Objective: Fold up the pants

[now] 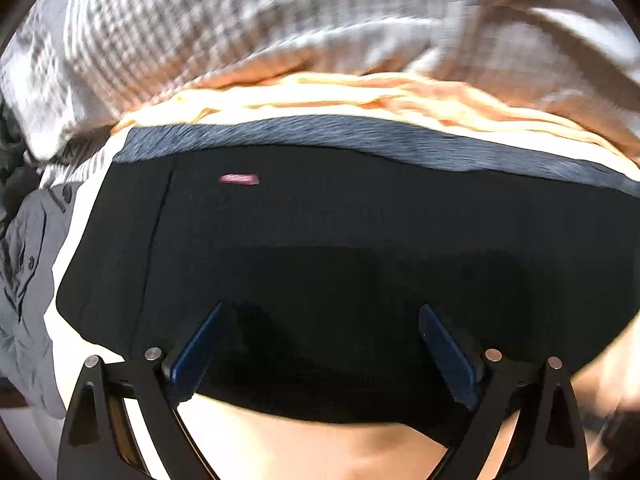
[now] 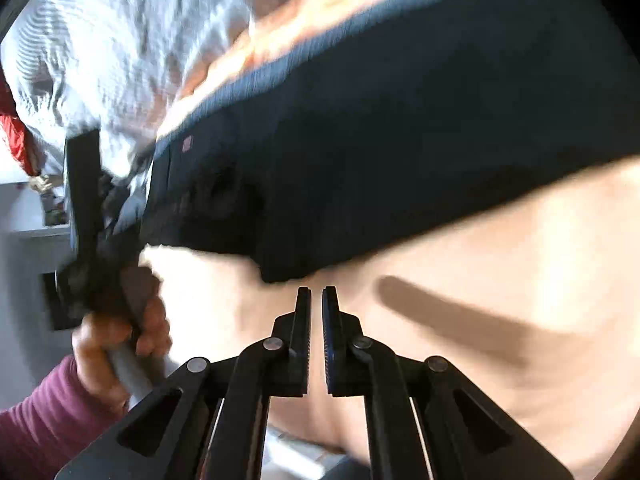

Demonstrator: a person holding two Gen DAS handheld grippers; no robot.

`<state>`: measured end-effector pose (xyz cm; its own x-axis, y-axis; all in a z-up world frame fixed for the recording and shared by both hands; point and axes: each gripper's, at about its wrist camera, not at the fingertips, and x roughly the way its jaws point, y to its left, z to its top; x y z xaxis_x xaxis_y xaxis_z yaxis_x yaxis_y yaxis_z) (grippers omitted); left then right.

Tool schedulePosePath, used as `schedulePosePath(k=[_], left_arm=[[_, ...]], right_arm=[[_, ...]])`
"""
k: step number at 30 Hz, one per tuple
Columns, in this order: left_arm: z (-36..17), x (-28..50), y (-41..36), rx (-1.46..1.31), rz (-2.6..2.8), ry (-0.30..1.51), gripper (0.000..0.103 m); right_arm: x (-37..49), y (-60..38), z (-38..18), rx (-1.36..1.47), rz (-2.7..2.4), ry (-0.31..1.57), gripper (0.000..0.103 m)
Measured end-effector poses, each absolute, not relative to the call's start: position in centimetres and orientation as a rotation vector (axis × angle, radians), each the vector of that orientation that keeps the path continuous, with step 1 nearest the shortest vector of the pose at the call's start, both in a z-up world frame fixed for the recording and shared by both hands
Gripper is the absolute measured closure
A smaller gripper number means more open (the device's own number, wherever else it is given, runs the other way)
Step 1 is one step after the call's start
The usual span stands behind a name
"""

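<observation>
The black pants (image 1: 320, 240) lie folded flat on the bed (image 2: 500, 280); left gripper (image 1: 320, 312) spread wide above them, right gripper (image 2: 317, 290) closed, empty, just beside their edge.

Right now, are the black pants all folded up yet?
Nearly, it looks like. The black pants already lie as one flat, compact block on the bed sheet. Neither tool holds them: the left gripper is open over the cloth, and the right gripper is shut on nothing, just off the near edge. Any last fold can't be judged.
</observation>
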<state>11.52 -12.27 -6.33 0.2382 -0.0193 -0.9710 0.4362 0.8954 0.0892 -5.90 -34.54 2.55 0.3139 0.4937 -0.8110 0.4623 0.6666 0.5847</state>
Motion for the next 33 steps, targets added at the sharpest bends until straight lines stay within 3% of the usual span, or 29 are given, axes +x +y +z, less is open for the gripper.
schedulePosePath(k=[3,6,11,15,33], left_arm=[[-6.7,9.5,-14.2,0.423,-0.373,1.301,0.006],[-9.6,8.6,-15.0,0.502,-0.348,1.360,0.005],[-10.1,8.4,-15.3,0.518,-0.312,1.354,0.003],[-9.2,8.6,-16.1,0.502,-0.278,1.411,0.003],[-4.5,3.6,-28.7,0.508,-0.458,1.382,0.003]], right_arm=[[-5.2,-38.0,4.3,0.843,-0.069,1.227,0.090],[-5.4,-40.7,3.3,0.798,-0.168,1.246,0.063],[-7.1,-42.1,2.8,0.907,-0.185,1.248,0.060],[-9.5,-41.7,3.9,0.932,-0.177,1.268,0.043],[-18.6,-49.5,4.9,1.041,-0.317,1.254,0.038]])
